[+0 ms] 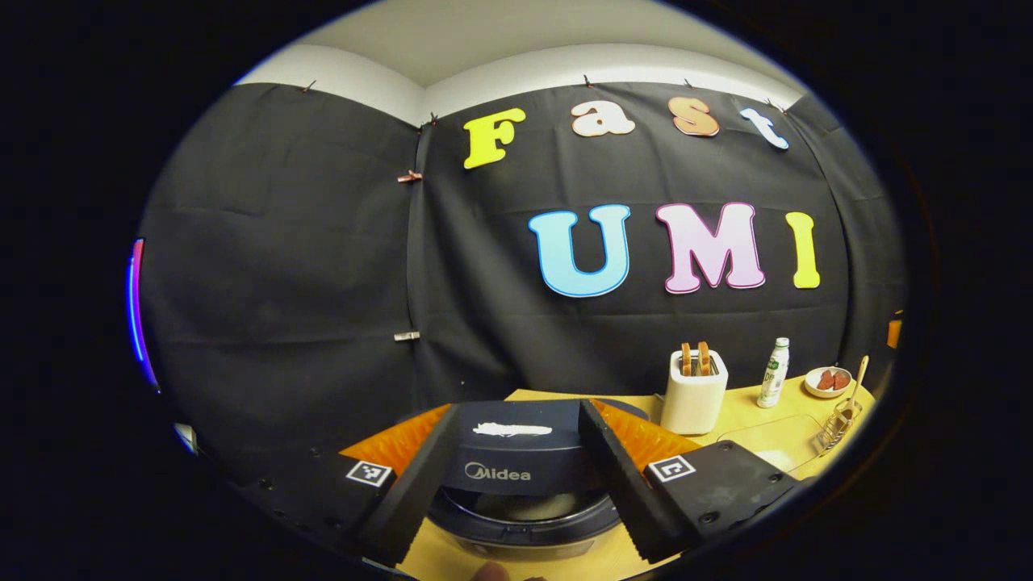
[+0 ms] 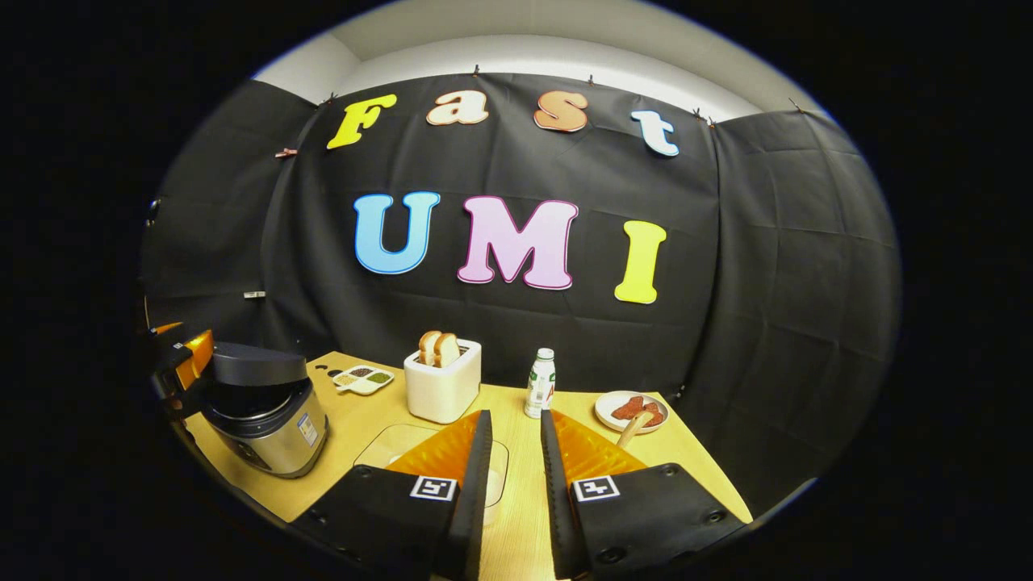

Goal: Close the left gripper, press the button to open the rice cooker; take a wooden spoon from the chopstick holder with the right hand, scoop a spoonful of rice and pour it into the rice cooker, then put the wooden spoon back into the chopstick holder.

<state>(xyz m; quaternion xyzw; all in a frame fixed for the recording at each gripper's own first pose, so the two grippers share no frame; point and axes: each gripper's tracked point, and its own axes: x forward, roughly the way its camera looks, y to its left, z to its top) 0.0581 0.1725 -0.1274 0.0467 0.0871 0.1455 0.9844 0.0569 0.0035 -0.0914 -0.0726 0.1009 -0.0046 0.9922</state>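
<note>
Now the rice cooker [image 2: 262,407] sits at the bench's [image 2: 516,532] left, lid raised. Left gripper [image 1: 516,484] fingers spread; right gripper [image 2: 515,492] fingers parted narrowly, holding nothing. Wooden spoon [image 1: 859,379] stands in the wire chopstick holder [image 1: 839,426]: likely light, stiff; grip the handle.

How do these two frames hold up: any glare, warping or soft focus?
Left gripper view: heavy fisheye bending at the wall edges, white glare streak on the rice cooker lid, close fingers slightly soft. Right gripper view: same warping, even light, toaster and bottle sharp.
</note>
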